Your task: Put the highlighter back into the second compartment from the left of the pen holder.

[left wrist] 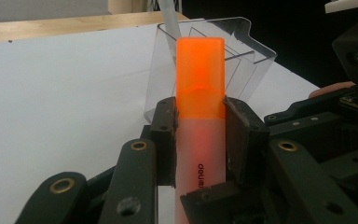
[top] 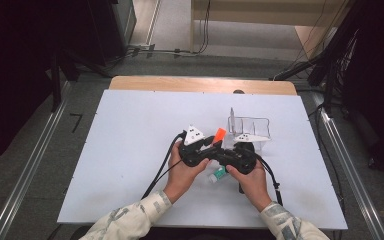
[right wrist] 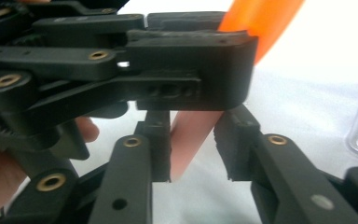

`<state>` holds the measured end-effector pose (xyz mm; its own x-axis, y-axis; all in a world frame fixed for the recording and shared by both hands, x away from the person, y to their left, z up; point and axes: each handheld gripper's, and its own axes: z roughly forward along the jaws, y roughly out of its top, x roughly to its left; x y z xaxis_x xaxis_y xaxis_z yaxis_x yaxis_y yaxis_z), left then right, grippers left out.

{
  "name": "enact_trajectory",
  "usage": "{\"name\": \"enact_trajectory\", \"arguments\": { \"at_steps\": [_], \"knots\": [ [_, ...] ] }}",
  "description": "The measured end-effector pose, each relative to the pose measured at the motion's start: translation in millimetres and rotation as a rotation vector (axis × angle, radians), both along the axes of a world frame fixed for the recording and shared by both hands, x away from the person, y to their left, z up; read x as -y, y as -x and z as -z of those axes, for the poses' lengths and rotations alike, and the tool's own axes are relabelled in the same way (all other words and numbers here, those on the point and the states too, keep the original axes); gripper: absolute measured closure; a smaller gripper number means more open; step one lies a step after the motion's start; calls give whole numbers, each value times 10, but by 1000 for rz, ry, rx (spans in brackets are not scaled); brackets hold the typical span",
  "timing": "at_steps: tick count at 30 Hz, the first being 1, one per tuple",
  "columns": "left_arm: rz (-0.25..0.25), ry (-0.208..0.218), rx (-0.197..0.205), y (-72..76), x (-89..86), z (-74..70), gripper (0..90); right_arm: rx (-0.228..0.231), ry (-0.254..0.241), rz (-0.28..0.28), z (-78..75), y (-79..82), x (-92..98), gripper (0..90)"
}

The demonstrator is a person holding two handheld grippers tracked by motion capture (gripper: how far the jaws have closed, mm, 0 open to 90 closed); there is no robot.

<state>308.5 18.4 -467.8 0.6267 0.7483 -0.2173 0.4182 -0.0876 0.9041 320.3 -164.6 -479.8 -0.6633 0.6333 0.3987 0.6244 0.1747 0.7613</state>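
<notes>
The left half of the white surface (top: 125, 150) lies bare, so a hand could sweep freely there, and the far strip toward the wooden edge is open as well. To the right of centre the way is crowded: the clear plastic holder (top: 250, 127) stands just beyond the two claws, with an upright pen (top: 232, 116) at its left corner. The left claw (top: 211, 141) and right claw (top: 225, 151) sit pressed close together around the orange highlighter (left wrist: 200, 84), leaving no gap between them. A small green-capped item (top: 218, 174) lies on the surface under the hands. Cables (top: 162, 165) trail back along both forearms.
</notes>
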Motion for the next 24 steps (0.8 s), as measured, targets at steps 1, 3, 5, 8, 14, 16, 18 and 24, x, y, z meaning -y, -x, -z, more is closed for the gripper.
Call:
{"name": "enact_trajectory", "arguments": {
  "at_steps": [1,3,5,8,14,16,18,24],
  "knots": [
    [-1,-1,1,3,1,-2,673,0,-1,4,-1,-1,2,690],
    [-1,-1,2,10,4,-4,672,-7,-4,7,-4,-3,6,704],
    [-2,-6,10,20,12,-6,668,-12,-2,14,-6,-3,14,722],
    [-1,-5,12,28,21,-8,655,-13,-1,18,-9,-4,22,745],
    [-1,-2,14,35,20,-15,609,-18,-12,10,-19,9,20,747],
    [0,5,10,32,10,-23,577,-17,-13,12,-22,7,26,748],
    [0,12,10,31,0,-32,569,-15,-13,15,-24,0,39,748],
    [-8,19,7,29,-30,-52,543,-16,-12,21,-25,-15,68,747]
  ]
}}
